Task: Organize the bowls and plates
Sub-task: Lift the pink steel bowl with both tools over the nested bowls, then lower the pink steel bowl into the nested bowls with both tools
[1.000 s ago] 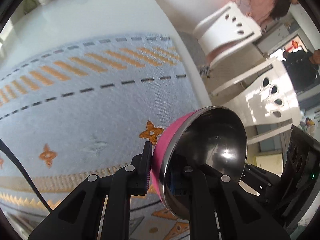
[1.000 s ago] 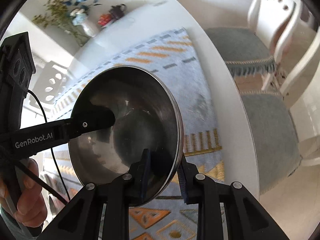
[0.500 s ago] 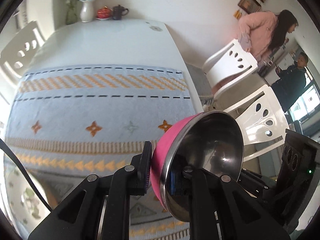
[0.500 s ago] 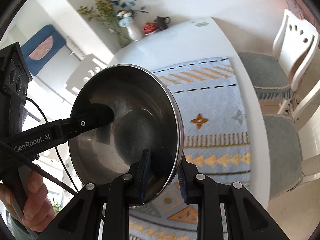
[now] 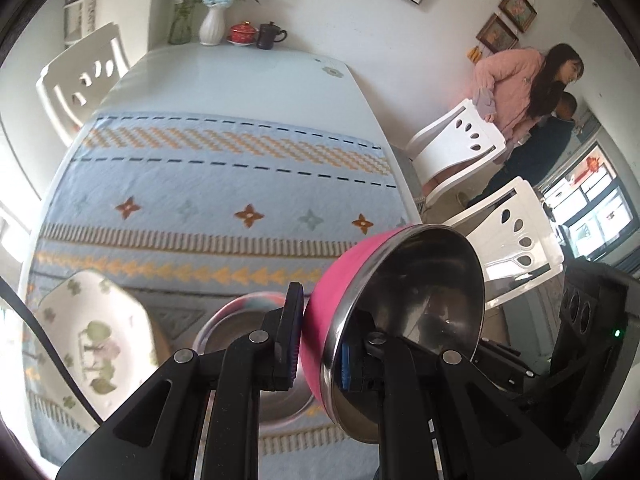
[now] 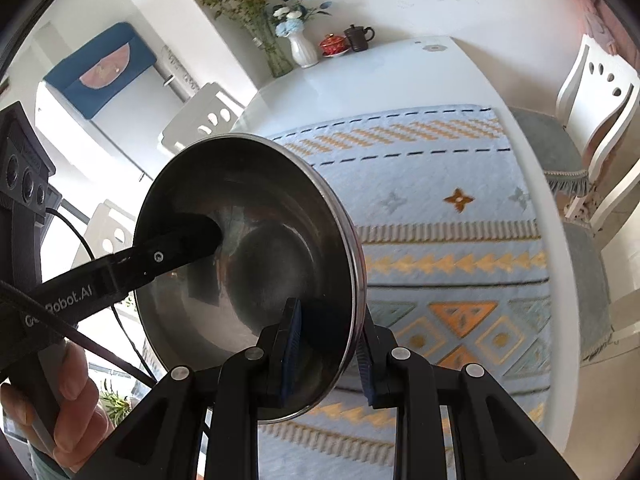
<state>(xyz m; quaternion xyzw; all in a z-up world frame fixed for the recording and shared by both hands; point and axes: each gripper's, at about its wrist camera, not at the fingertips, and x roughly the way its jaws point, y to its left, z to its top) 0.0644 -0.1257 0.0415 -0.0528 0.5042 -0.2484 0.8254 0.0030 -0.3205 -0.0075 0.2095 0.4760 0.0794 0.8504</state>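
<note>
A steel bowl (image 5: 404,312) with a pink outside hangs tilted above the table, held from two sides. My left gripper (image 5: 320,344) is shut on its rim, one pad on the pink wall and one inside. My right gripper (image 6: 328,344) is shut on the opposite rim of the same bowl (image 6: 248,264). In the right wrist view, one of the left gripper's fingers (image 6: 172,248) reaches into the bowl, with a hand (image 6: 72,400) below it. A white floral plate (image 5: 92,344) and a second steel bowl (image 5: 248,312) rest on the cloth beneath, partly hidden by my fingers.
A blue patterned cloth (image 5: 224,184) covers the near half of the white table (image 5: 240,76). A vase (image 5: 212,24), a red cup (image 5: 242,34) and a dark mug (image 5: 270,36) stand at the far end. White chairs (image 5: 460,148) line the right side, with two people (image 5: 520,88) behind them.
Both grippers have risen and drawn back from the cloth with the bowl still gripped. The far end of the table, the floral plate and the second bowl have come into view.
</note>
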